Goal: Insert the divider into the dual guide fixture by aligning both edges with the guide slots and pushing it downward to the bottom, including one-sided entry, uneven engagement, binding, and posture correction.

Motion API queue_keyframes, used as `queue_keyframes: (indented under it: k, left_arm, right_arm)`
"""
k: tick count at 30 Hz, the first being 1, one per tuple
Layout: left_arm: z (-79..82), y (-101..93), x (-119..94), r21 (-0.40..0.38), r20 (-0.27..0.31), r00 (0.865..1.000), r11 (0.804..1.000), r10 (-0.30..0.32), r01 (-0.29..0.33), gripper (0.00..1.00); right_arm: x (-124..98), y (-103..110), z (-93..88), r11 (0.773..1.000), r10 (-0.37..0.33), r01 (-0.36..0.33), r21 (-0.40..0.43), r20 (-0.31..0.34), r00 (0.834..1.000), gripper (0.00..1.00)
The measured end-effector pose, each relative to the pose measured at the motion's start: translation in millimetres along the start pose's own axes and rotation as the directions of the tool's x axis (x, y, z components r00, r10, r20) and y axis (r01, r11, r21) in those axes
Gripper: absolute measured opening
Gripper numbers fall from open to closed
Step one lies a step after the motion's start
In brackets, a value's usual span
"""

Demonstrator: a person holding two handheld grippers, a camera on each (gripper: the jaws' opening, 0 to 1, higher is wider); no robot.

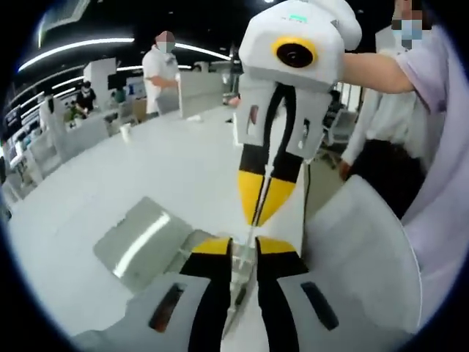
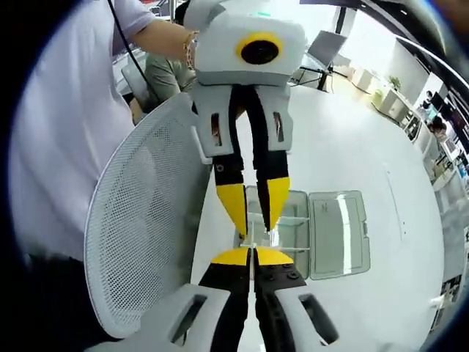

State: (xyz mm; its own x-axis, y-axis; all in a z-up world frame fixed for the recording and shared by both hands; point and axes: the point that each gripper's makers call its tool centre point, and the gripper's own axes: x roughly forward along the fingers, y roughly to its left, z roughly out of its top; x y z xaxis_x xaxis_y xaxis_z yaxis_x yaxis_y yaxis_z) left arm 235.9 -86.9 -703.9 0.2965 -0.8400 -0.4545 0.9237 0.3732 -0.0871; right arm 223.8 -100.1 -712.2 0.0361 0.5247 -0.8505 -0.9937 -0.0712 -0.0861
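The divider (image 1: 245, 265) is a thin clear plate held in the air between both grippers. My left gripper (image 1: 244, 246) rises from below, its yellow-tipped jaws closed on the plate's near end. My right gripper (image 1: 256, 216) comes down from above, shut on the plate's far edge. In the right gripper view my right gripper (image 2: 253, 253) pinches the divider (image 2: 253, 238), and the left gripper (image 2: 255, 229) hangs over it. The clear guide fixture (image 1: 143, 238) lies on the white table below and left of the divider; in the right gripper view the fixture (image 2: 293, 220) sits just past the jaws.
The fixture's clear lid (image 2: 337, 231) lies open and flat beside it. A white mesh chair back (image 2: 139, 220) stands close on one side, also seen as the chair back (image 1: 359, 249). A person's arm (image 1: 374, 73) holds the right gripper. People stand at the far end of the white table (image 1: 110, 183).
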Motion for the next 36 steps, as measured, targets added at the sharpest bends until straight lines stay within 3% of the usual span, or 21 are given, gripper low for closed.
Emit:
queue_keyframes:
  k: [6,8,13,23,27,28,32,36]
  left_arm:
    - [-1.2,11.2,-20,-0.079,0.076,0.994,0.994,0.080,-0.074,0.15]
    - [-0.6,18.2,-29,-0.129,0.116,0.984,0.984,0.136,-0.121,0.16]
    - [-1.7,27.5,-53,-0.217,0.202,0.953,0.959,0.228,-0.183,0.20]
    - [-7.4,27.6,-83,-0.286,0.337,0.896,0.938,0.291,-0.197,0.38]
    - [-15.8,32.5,-93,-0.315,0.387,0.864,0.927,0.322,-0.205,0.44]
    - [-13.6,34.8,-98,-0.319,0.424,0.842,0.925,0.333,-0.206,0.44]
    - [-16.0,41.0,-110,-0.333,0.460,0.816,0.920,0.351,-0.208,0.44]
    - [-18.9,44.4,-115,-0.338,0.476,0.807,0.920,0.350,-0.199,0.44]
  right_arm:
    - [-4,-10,-2.3,0.999,-0.018,0.019,0.031,-0.001,1.000,0.00]
    - [-4,-13,-3.8,0.999,-0.027,0.027,0.041,-0.009,1.000,0.00]
    - [1,-20,-12.0,0.997,-0.037,0.040,0.060,-0.048,0.998,0.00]
    - [12,-25,-28.5,0.996,-0.037,0.044,0.077,-0.098,0.995,0.00]
    - [18,-26,-34.6,0.995,-0.030,0.040,0.088,-0.109,0.994,0.00]
    - [19,-26,-35.8,0.995,-0.028,0.038,0.087,-0.112,0.993,0.00]
    - [25,-27,-42.4,0.995,-0.018,0.030,0.094,-0.130,0.991,0.00]
    - [30,-29,-47.1,0.995,-0.013,0.027,0.096,-0.147,0.989,0.00]
